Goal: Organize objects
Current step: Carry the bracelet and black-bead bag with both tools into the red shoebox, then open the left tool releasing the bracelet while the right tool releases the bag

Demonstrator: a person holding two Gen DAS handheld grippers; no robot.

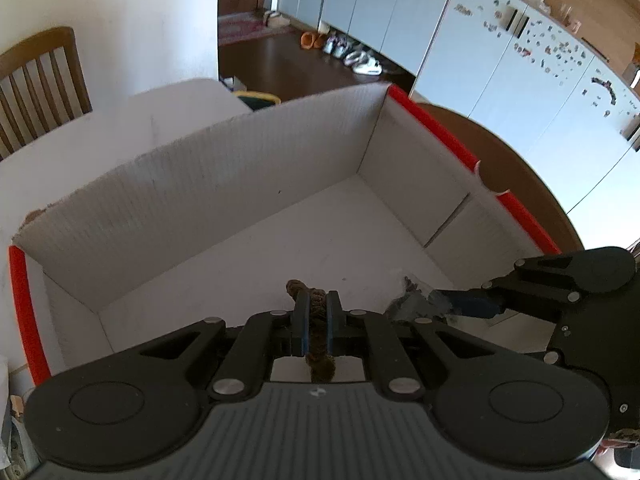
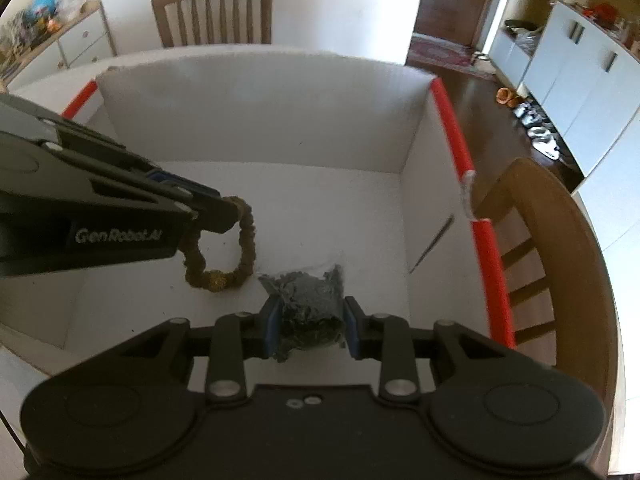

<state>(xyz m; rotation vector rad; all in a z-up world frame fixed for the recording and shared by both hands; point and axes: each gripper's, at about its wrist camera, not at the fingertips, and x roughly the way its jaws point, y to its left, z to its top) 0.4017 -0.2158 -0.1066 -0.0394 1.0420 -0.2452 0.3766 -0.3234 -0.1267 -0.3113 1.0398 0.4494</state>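
Note:
A white cardboard box (image 1: 224, 184) (image 2: 248, 92) with red-edged sides stands open on the table. My left gripper (image 1: 317, 304) (image 2: 224, 210) is shut on a brown beaded bracelet (image 1: 316, 320) (image 2: 246, 236) and holds it inside the box; the loop hangs down with a gold bead at its low end. My right gripper (image 2: 309, 320) (image 1: 452, 304) is shut on a clear bag of dark grey bits (image 2: 310, 300) (image 1: 412, 304), low over the box floor to the right of the bracelet. The two grippers sit close together.
The box floor (image 2: 320, 208) is bare beyond the two held things. Wooden chairs (image 1: 40, 80) (image 2: 212, 12) (image 2: 536, 248) stand around the white table (image 1: 160, 120). White cabinets (image 1: 520, 80) and shoes (image 1: 352, 54) on dark floor lie beyond.

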